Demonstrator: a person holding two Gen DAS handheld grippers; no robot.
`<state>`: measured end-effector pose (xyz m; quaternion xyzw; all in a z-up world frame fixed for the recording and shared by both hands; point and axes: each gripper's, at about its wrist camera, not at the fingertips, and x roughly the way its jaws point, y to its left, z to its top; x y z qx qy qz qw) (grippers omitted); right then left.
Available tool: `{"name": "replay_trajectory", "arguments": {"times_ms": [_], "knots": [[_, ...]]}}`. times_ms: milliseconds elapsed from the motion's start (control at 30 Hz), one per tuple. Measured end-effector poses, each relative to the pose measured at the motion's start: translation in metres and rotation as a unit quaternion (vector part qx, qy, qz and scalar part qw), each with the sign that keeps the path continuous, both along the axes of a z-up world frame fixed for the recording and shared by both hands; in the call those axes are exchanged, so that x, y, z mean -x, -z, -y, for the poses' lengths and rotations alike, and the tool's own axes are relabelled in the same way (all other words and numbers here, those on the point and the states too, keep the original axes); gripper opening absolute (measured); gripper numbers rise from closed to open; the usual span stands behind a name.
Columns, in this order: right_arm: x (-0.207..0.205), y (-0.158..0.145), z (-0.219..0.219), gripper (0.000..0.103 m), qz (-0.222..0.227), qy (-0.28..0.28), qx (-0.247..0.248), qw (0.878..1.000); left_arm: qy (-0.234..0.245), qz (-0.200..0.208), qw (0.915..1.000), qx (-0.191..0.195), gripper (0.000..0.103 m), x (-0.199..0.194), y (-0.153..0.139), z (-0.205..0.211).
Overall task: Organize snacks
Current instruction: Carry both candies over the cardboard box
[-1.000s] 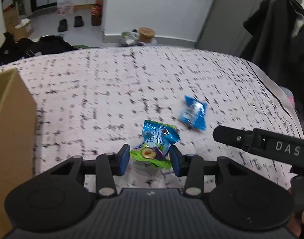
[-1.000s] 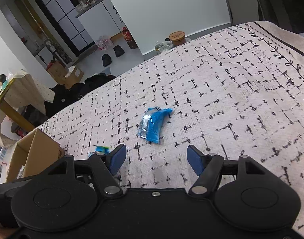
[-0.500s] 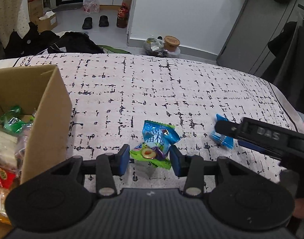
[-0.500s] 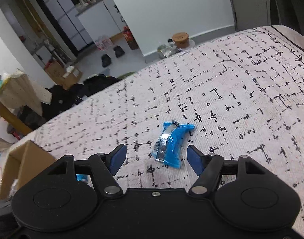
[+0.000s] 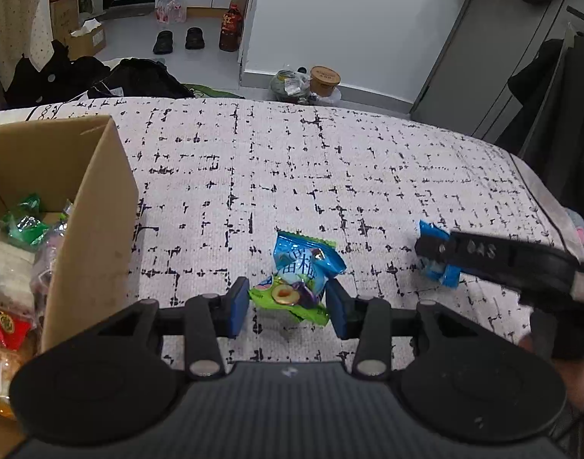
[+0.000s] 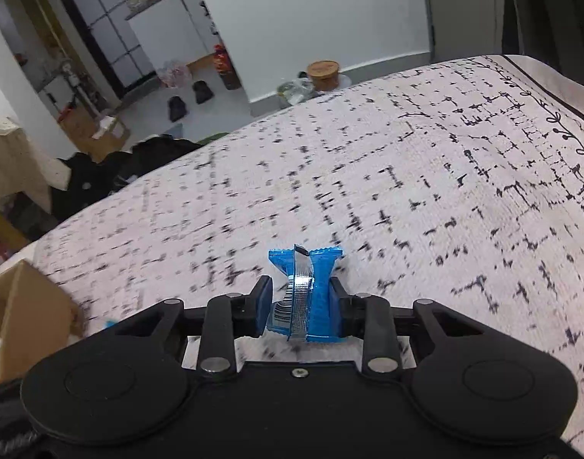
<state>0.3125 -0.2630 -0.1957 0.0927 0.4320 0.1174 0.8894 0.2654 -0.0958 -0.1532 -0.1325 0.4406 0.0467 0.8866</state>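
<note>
In the left wrist view my left gripper (image 5: 288, 308) is shut on a blue and green snack packet (image 5: 305, 267), held just above the patterned cover (image 5: 292, 176). In the right wrist view a blue snack packet (image 6: 305, 290) with a silver seam stands on edge between the blue pads (image 6: 263, 306) of my right gripper (image 6: 299, 308). Its jaws are closing and both pads touch the wrapper. From the left wrist view, that gripper (image 5: 439, 258) and its blue packet (image 5: 431, 233) show at the right. An open cardboard box (image 5: 93, 210) stands at the left.
The box holds several wrapped snacks (image 5: 24, 225) and also shows at the lower left of the right wrist view (image 6: 28, 306). Dark clothes (image 5: 139, 80) and a paper tub (image 5: 324, 78) lie on the floor past the cover's far edge. A dark coat (image 5: 552, 88) hangs at the right.
The right gripper came forward over the blue packet and its jaws closed around it. The left gripper kept its packet and swung left, bringing the cardboard box into its view.
</note>
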Motion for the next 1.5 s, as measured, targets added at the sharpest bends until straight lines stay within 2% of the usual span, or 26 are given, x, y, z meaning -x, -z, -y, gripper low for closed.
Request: {"name": "replay_trajectory", "arguments": {"times_ms": [133,400,767,1233,1500], "knots": [[0.018,-0.016,0.001,0.030,0.008,-0.009,-0.026,1.000,0.026,0.023,0.9994,0.006,0.042,0.006,-0.016,-0.004],[0.048,-0.048,-0.014,0.030,0.028,-0.038,-0.053,0.997,0.029,0.039,0.9988,0.005,0.042,0.023,-0.051,-0.025],[0.075,-0.075,-0.048,0.030,0.053,-0.077,-0.068,0.993,0.021,0.068,0.9974,-0.007,0.042,0.055,-0.084,-0.052],[0.095,-0.089,-0.091,0.030,0.073,-0.111,-0.076,0.988,-0.032,0.079,0.9964,-0.006,0.042,0.090,-0.086,-0.112],[0.106,-0.090,-0.119,0.030,0.074,-0.136,-0.068,0.986,-0.074,0.074,0.9945,0.010,0.042,0.104,-0.080,-0.136]]}}
